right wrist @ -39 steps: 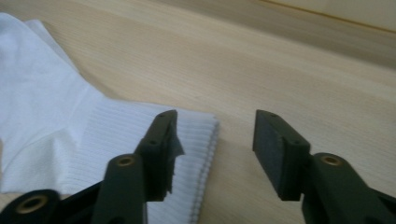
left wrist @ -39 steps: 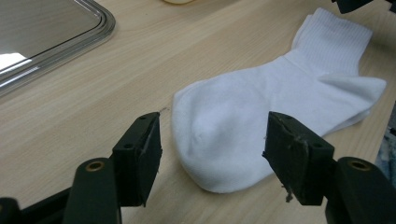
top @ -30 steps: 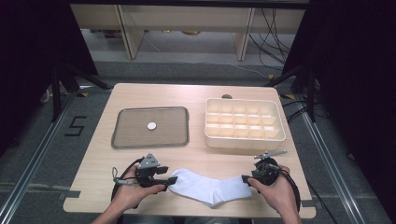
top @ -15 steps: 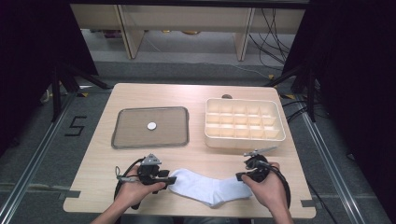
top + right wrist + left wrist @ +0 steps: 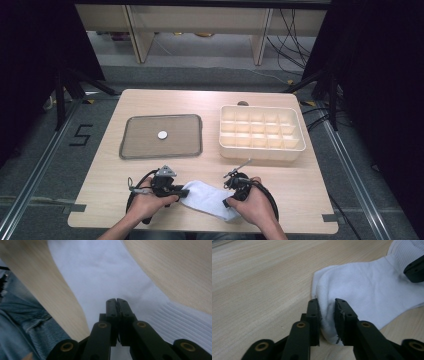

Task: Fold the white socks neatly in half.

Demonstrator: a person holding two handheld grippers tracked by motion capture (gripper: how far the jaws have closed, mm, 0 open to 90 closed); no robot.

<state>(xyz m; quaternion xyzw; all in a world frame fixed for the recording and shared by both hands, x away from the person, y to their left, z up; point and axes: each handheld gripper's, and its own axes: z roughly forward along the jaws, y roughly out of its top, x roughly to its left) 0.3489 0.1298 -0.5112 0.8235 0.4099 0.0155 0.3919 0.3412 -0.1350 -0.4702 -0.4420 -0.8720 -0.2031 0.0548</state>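
While the white sock (image 5: 210, 199) lies lengthwise across the table's lower middle, the left gripper (image 5: 327, 315) has just been closing on its toe and the right gripper (image 5: 116, 305) pinches its ribbed cuff.

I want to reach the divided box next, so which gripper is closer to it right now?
Right. The right gripper sits at the sock's right end, just in front of the divided box. The left gripper grips the sock's left end, nearer the mesh tray.
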